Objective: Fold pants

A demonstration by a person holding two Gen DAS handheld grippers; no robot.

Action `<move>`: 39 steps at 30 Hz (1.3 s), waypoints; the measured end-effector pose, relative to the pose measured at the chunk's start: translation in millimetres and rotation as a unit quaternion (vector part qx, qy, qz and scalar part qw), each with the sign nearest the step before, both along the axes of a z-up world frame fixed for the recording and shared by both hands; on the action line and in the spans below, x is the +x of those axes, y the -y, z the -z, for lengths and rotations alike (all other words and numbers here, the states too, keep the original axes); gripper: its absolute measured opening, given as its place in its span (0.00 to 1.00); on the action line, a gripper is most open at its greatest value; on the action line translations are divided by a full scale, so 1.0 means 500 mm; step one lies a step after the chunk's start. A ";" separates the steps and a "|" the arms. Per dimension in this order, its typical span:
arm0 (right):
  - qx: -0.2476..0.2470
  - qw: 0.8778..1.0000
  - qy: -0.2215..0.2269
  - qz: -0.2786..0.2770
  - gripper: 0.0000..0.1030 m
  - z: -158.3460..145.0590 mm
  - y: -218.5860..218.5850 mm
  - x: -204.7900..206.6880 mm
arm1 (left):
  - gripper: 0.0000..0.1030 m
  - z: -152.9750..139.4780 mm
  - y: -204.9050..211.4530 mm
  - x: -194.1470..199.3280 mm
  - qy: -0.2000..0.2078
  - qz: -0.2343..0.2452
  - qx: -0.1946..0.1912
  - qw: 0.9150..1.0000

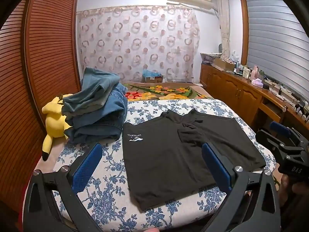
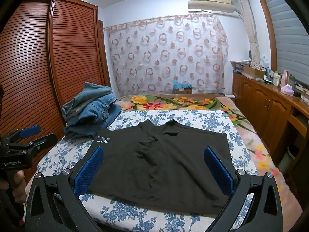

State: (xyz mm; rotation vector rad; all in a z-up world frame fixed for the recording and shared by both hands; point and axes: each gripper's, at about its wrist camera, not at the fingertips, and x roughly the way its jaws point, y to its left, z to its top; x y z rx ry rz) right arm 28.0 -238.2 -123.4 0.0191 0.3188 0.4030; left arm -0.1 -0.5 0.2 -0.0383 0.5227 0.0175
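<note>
Bedroom surroundings are seen in the left wrist view: a bed [image 1: 108, 174] covered with a white cloth printed with blue flowers, a louvred wooden wardrobe [image 1: 38, 58] on the left and a curtain with ring patterns [image 1: 139, 44] at the back. The black pants [image 1: 173, 154] are laid flat on the bed, and a small white logo is printed near their far left corner. The left gripper [image 1: 152, 170] is held above the near edge of the bed with its fingers spread wide; nothing is pinched. The left finger pad [image 1: 87, 170] is over the printed cloth, just beside the left edge of the pants, and the other pad is over the black fabric. The pads are blue, with a fine dotted texture. A pile of blue jeans [image 1: 98, 114] is stacked to the left, touching a yellow plush toy [image 1: 54, 123]. The right gripper [image 1: 280, 135] is seen at the right edge, from the side, with its fingers apart.

From the right wrist view, the black pants [image 2: 160, 164] lie between the spread fingers of the right gripper [image 2: 154, 170], which hold nothing. Both pads are over the soft, slightly wrinkled fabric. The left gripper [image 2: 29, 135] appears at the left edge, its fingers parted. The blue jeans [image 2: 90, 112] are piled beyond it.
</note>
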 end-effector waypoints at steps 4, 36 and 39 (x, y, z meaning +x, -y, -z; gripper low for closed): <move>0.000 1.000 0.001 0.001 1.00 -0.001 -0.001 0.001 | 1.00 0.000 0.000 -0.001 0.000 0.000 0.001 1.000; 0.000 1.000 0.007 0.004 1.00 -0.001 0.000 -0.006 | 1.00 -0.001 0.002 -0.003 0.004 0.001 0.004 1.000; 0.000 1.000 0.007 0.004 1.00 -0.001 0.001 -0.007 | 1.00 -0.001 0.003 -0.003 0.004 0.000 0.005 1.000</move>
